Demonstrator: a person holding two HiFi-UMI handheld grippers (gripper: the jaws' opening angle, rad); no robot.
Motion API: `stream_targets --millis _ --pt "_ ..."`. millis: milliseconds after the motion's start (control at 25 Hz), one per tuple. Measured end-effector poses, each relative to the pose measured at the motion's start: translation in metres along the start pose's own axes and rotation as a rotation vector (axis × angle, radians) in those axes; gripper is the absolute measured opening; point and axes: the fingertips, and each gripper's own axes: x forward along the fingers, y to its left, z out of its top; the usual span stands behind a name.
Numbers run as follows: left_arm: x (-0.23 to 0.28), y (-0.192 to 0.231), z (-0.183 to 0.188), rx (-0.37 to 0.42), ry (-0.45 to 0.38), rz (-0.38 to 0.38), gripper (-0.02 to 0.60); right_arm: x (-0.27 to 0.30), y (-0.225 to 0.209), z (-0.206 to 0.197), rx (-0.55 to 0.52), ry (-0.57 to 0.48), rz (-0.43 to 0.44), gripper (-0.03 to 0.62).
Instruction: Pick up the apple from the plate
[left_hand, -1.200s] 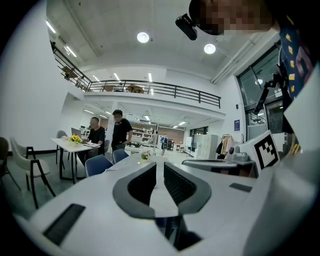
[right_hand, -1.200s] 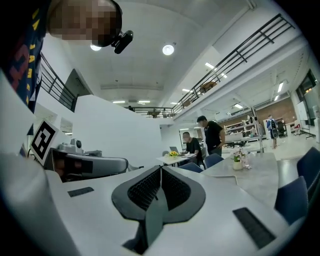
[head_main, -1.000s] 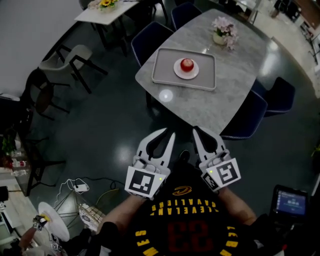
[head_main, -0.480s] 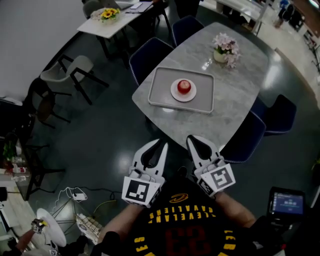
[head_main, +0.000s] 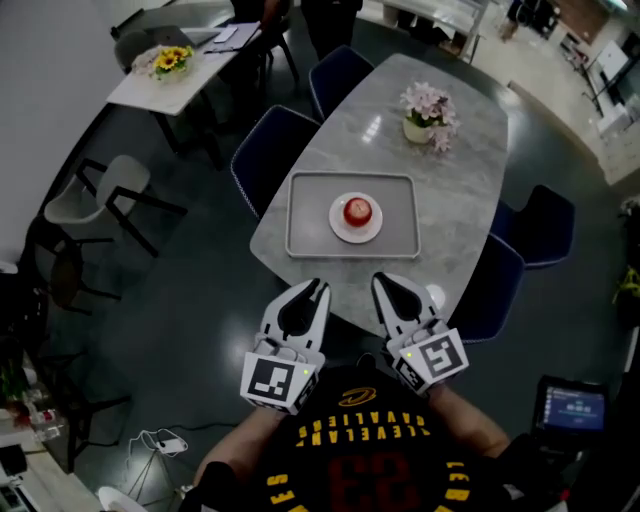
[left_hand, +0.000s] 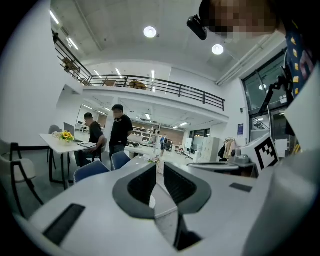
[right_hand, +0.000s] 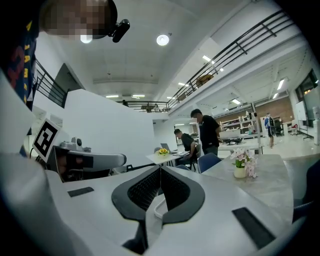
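**Closing in on the table, apple not yet reached**

Head view. Looks down on the apple (head_main: 357, 211), red, resting on a white plate (head_main: 337, 226) at the middle of a grey tray (head_main: 305, 235) on the table (head_main: 460, 170). Puts it at 12 o'clock from both claws, well apart from each. Shows the left claw (head_main: 318, 290) and the right claw (head_main: 385, 285) side by side at 6 o'clock of the tray, tips just over the near table edge. Against a second ago, finds table and tray drawn much nearer to the claws, and the apple unmoved on its plate. Reads as an approach under way, no reach begun. Places pink flowers (head_main: 428, 112) at 1 o'clock beyond the tray.

Left gripper view. Reveals the left claw (left_hand: 156, 167) slightly parted, a thin slit between the pads, nothing in it. Gives no clear sight of the apple past the jaws.

Right gripper view. Reveals the right claw (right_hand: 160, 170) closed tip to tip, empty. Catches the pink flowers (right_hand: 243, 162) at 3 o'clock on the table top.

Likely needs more closing in, then one claw opened wide before any grip on the apple.
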Motion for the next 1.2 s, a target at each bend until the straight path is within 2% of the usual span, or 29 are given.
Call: stream_targets --millis 200,440,720,920,1200 --pt "0.025 0.044 0.014 0.0 0.004 -0.137 0.049 0.048 0.002 0.011 0.016 0.009 -0.1 0.006" --pt "0.042 0.092 0.0 -0.058 0.074 -0.196 0.049 0.078 0.002 -0.012 0.082 0.063 -0.215 0.006" --pt "0.072 0.098 -0.025 -0.134 0.125 -0.294 0.049 0.073 -0.023 -0.038 0.12 0.159 -0.345 0.006" --pt "0.099 0.097 -0.038 -0.177 0.213 -0.32 0.049 0.071 -0.055 -0.053 0.195 0.194 -0.413 0.008" --pt "0.141 0.103 -0.062 -0.25 0.353 -0.302 0.051 0.086 -0.103 -0.076 0.309 0.203 -0.405 0.008"
